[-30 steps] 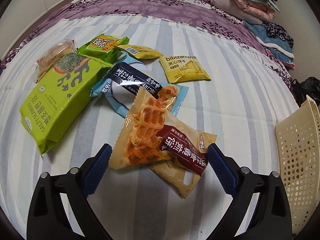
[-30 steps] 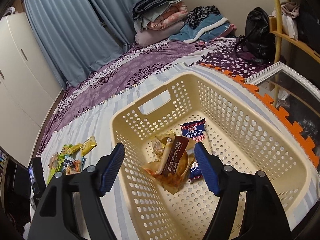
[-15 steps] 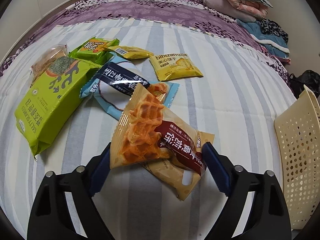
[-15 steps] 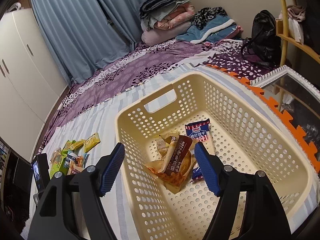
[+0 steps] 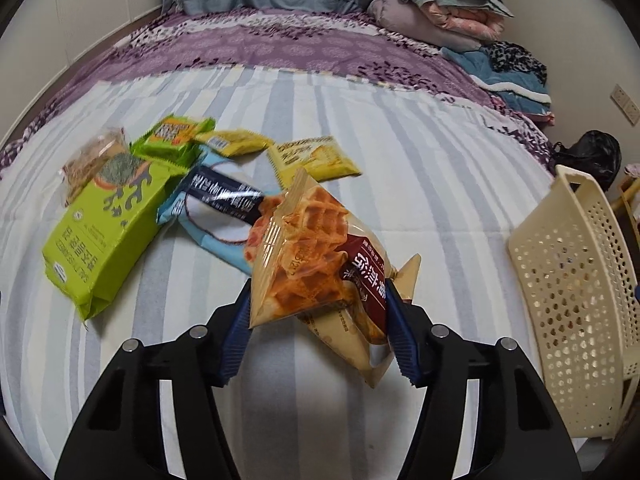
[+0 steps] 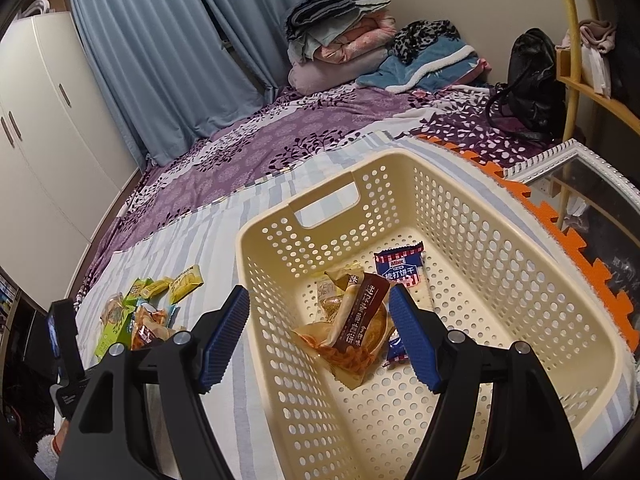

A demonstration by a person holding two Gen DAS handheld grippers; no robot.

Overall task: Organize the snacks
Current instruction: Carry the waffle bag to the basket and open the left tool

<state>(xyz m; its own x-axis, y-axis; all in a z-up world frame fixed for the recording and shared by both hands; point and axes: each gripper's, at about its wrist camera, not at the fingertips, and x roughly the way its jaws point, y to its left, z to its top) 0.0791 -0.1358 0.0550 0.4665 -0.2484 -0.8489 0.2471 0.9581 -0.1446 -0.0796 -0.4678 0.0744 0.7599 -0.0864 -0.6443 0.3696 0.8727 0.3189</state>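
Note:
My left gripper (image 5: 316,328) is shut on two waffle snack packs (image 5: 312,264), lifted off the striped bed. More snacks lie behind them: a green seaweed pack (image 5: 108,224), a blue pack (image 5: 216,204) and yellow biscuit packs (image 5: 316,158). The cream perforated basket (image 5: 576,288) stands at the right. In the right wrist view my right gripper (image 6: 320,332) is open above the basket (image 6: 500,240), which holds a waffle pack (image 6: 352,328) and a blue cracker pack (image 6: 400,272). The loose snacks (image 6: 148,304) lie left of it.
Folded blankets (image 5: 444,8) and clothes are piled at the bed's far end. A black bag (image 6: 532,84) sits near the yellow shelf (image 6: 600,96). A framed mirror (image 6: 592,200) and orange foam mat edge (image 6: 568,240) lie right of the basket. White wardrobes (image 6: 44,128) stand at the left.
My left gripper closed on the two waffle packs and lifted them off the bed, tilting up. My right gripper stayed open above the basket and rose slightly.

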